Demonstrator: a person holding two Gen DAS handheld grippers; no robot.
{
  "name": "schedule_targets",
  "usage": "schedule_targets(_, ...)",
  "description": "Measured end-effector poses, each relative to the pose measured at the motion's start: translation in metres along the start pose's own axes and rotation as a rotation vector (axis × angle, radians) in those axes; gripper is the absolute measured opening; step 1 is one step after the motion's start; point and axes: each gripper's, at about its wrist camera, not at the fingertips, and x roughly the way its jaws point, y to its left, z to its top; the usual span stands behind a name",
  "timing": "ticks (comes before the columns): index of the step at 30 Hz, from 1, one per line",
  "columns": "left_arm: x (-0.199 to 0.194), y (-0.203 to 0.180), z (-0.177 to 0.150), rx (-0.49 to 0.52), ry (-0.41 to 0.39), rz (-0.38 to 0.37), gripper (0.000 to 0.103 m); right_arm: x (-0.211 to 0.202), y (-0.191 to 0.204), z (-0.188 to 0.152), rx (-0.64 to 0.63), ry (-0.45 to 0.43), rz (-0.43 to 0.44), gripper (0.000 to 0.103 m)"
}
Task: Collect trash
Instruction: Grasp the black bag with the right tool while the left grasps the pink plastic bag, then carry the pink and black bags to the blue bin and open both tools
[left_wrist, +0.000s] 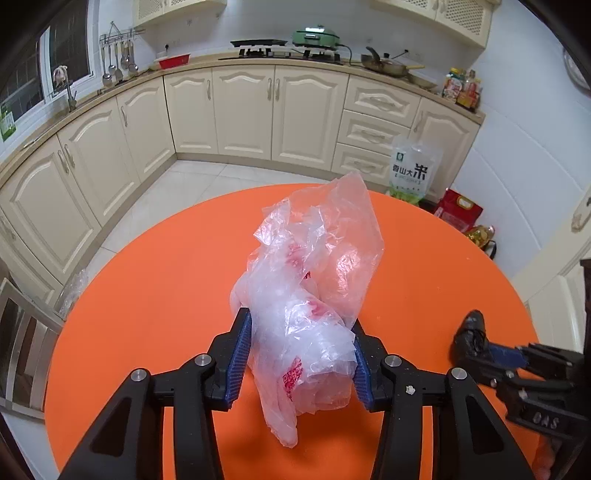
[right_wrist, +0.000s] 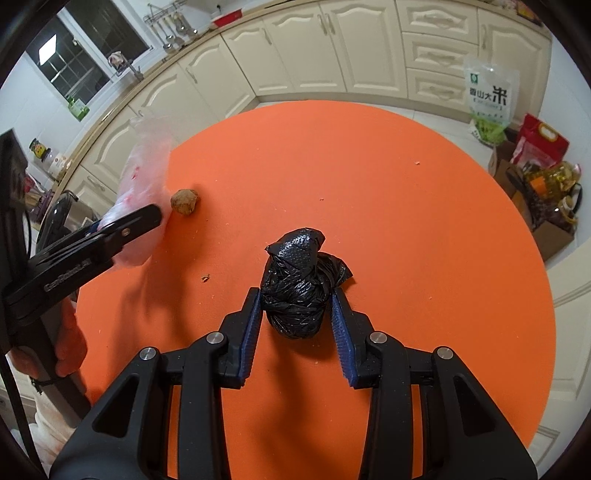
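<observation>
Nearby, a brown lump (right_wrist: 184, 201) lies beside the held clear bag (right_wrist: 146, 177).

Left gripper (left_wrist: 301, 339) and right gripper (right_wrist: 297, 312) jaws clamped

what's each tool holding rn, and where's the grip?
Left tool: shut on the clear plastic bag, squeezing its crumpled lower bulk. Right tool: shut on the black bag bundle, pinching its sides.
</observation>
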Motion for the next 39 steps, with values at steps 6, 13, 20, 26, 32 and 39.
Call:
schedule_targets(6,-0.014,-0.001,-0.008,0.009,-0.008,0.047,0.042,-0.003,0.006,-0.002,0.005,0.005,0.0,0.034)
schedule_targets(13,-0.036,-0.005,-0.023,-0.016,-0.029,0.039,0.041,-0.014,0.018,-0.011,-0.006,0.008,-0.016,0.034)
schedule_targets(20,-0.064,-0.011,-0.055,-0.007,-0.067,0.085,0.041,-0.036,0.03,-0.026,-0.003,-0.019,-0.02,0.034)
schedule_targets(26,-0.092,-0.035,-0.09,0.009,-0.085,0.084,0.041,-0.063,0.039,-0.048,0.007,-0.051,-0.035,0.034)
schedule_targets(32,-0.119,-0.056,-0.123,0.018,-0.092,0.039,0.041,-0.092,0.049,-0.08,0.016,-0.081,-0.064,0.035)
schedule_targets(39,-0.154,-0.079,-0.159,0.07,-0.126,-0.023,0.041,-0.123,0.051,-0.117,0.055,-0.108,-0.092,0.035)
